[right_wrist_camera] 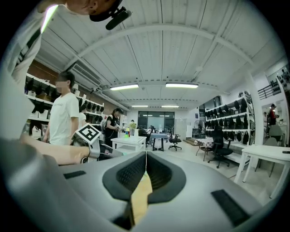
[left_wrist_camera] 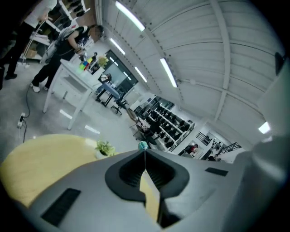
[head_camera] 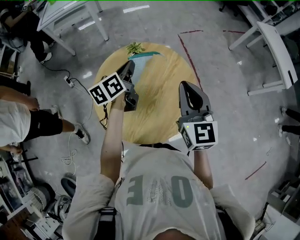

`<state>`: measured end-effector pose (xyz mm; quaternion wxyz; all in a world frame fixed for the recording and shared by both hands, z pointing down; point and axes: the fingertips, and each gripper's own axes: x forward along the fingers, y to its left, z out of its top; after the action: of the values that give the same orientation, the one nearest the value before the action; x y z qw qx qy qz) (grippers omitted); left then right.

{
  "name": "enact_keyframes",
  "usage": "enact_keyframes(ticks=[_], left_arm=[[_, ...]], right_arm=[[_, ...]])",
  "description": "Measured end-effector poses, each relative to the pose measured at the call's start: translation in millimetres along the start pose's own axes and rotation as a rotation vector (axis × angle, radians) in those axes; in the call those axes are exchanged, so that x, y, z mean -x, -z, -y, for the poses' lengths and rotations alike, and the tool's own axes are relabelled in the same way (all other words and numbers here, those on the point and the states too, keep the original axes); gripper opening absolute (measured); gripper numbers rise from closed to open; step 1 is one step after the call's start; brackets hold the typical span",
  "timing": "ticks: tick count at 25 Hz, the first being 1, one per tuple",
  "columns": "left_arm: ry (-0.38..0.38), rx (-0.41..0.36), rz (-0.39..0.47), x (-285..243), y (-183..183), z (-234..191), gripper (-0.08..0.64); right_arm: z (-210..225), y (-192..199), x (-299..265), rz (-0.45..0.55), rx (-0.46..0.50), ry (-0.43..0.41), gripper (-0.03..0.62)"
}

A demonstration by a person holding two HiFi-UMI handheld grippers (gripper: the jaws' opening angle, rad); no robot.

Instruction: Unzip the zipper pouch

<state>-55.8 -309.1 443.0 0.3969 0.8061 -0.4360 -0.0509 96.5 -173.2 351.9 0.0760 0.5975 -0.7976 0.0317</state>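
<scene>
- Pouch (head_camera: 149, 55) sits at the desk's (head_camera: 159, 112) far edge, beside a plant (head_camera: 135, 47).
- Left arm stretched forward; left tool (head_camera: 131, 64) pinches the pouch's end.
- Right arm bent; right tool (head_camera: 185, 86) pressed together, empty.

Quick tally of that setup. There were two grippers, a left gripper (head_camera: 130, 65) and a right gripper (head_camera: 186, 86). I counted one round wooden table (head_camera: 159, 112), one teal pouch (head_camera: 146, 55) and one little potted plant (head_camera: 135, 47). Further out were at least two white tables, an upper-left table (head_camera: 65, 10) and a right-side table (head_camera: 276, 47). There were also two bystanders, a white-shirted person (head_camera: 14, 123) and a dark-clothed person (head_camera: 22, 23), plus one power strip (head_camera: 69, 82).
</scene>
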Motion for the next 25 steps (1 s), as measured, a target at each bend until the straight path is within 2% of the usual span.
enact_keyframes(ticks=[6,9,12,17,21,25], left_arm=[[0.050,-0.243,0.195,37,-76,62,0.029],[0.058,-0.402,0.292,63,-108,94,0.029],[0.040,-0.572,0.376,88,-124,126,0.029],[-0.029,-0.791,0.471,119,-126,159,0.029],[-0.022,-0.931,0.496,134,-112,176,0.029],[-0.012,-0.987,0.538,151,-89,183,0.029]], right_arm=[[-5,-34,-8,0.100,0.017,-0.052,0.030],[-13,-55,-12,0.151,0.020,-0.080,0.029],[-20,-78,-12,0.208,0.025,-0.119,0.029],[-30,-100,-12,0.273,0.009,-0.177,0.031],[-41,-109,-11,0.287,-0.015,-0.225,0.031],[-52,-100,-3,0.285,-0.128,-0.280,0.031]])
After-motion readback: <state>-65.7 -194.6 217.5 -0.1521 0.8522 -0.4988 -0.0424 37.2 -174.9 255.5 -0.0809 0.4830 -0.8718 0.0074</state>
